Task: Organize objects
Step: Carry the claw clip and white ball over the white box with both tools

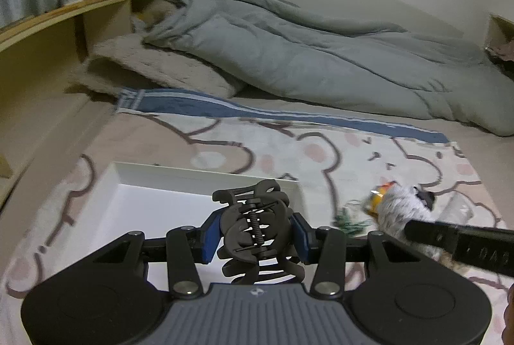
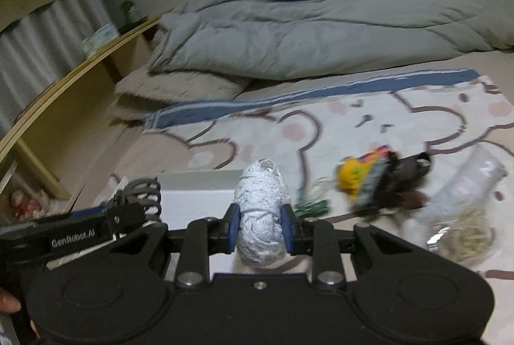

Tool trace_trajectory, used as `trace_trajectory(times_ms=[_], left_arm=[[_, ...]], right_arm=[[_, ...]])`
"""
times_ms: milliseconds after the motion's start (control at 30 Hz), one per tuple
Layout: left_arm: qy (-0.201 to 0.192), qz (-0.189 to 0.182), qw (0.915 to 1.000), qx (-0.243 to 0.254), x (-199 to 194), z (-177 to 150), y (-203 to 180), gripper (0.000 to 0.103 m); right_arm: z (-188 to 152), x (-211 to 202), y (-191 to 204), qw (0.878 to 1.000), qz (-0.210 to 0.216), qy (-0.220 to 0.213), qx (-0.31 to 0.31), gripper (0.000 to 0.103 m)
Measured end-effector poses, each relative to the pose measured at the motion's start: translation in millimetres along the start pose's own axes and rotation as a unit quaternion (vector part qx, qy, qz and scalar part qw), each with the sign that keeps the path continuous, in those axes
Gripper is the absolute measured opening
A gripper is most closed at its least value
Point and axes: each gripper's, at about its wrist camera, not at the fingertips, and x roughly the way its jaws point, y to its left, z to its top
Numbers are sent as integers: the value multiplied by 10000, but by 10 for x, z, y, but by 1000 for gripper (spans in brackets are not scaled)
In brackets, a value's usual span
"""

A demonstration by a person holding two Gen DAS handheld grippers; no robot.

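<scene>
Dim, flat indoor light with soft shadows; fisheye bending and dark corners; the right wrist view is motion-blurred throughout.

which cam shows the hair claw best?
Left wrist: the hair claw sits centred and sharp between the left gripper's jaws, over the white tray. Right wrist shows only its prongs at the left edge, partly hidden behind the left gripper.
</scene>
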Motion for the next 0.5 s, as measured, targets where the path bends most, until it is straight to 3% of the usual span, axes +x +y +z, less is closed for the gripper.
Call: trace_trajectory(times_ms=[333, 500], left_arm=[[720, 221, 9970, 156, 199, -149, 404, 47], [1078, 200, 9935, 288, 359, -268, 476, 48]], right_arm=[[-245, 499, 588, 9953, 310, 910, -75, 28], [-331, 739, 727, 9929, 273, 1148, -147, 28]])
